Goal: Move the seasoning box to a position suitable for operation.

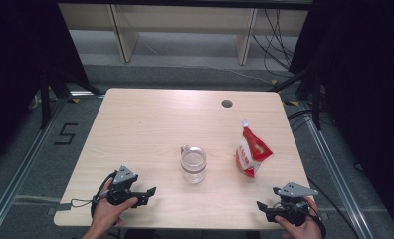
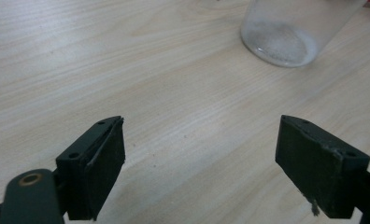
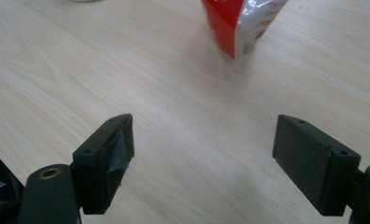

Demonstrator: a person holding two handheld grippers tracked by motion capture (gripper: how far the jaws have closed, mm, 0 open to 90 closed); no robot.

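A clear glass jar (image 1: 193,165) is seen upright near the middle of the tabletop (image 1: 135,129), and a red-and-white pouch (image 1: 252,152) is propped just to its right, its long axis rising to a pinched top that leans away from the person. The left gripper (image 1: 146,192) is held near the front-left edge with its jaws spread and empty, the jar lying ahead of it and to its right. The right gripper (image 1: 262,206) is held at the front-right edge, jaws likewise spread on nothing, and the pouch is judged nearer to it, ahead and slightly left.
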